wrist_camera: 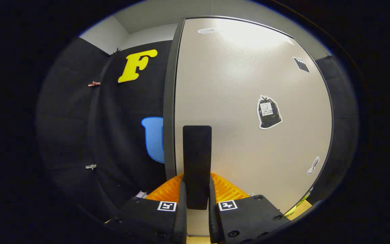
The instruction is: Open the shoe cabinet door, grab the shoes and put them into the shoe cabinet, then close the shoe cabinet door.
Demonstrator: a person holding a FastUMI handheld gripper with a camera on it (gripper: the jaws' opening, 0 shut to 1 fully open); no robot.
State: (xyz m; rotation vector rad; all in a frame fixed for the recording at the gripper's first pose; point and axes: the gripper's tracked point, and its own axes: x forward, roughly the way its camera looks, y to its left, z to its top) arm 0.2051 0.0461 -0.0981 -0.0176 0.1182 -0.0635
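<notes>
The gripper (197,200) is clenched on the dark handle (197,162) standing off the pale door (249,112), near the door's dark left edge. The grip looks narrow — a pull off the hinge's arc could slide the fingers off, I judge. The door face is smooth and glossy with a few stickers (268,112); black cloth (113,135) hangs just beside it — no shoes visible.

Recording booth, black cloth walls (80,118) clipped up, pale cabinet door (249,84) with stickers
</notes>
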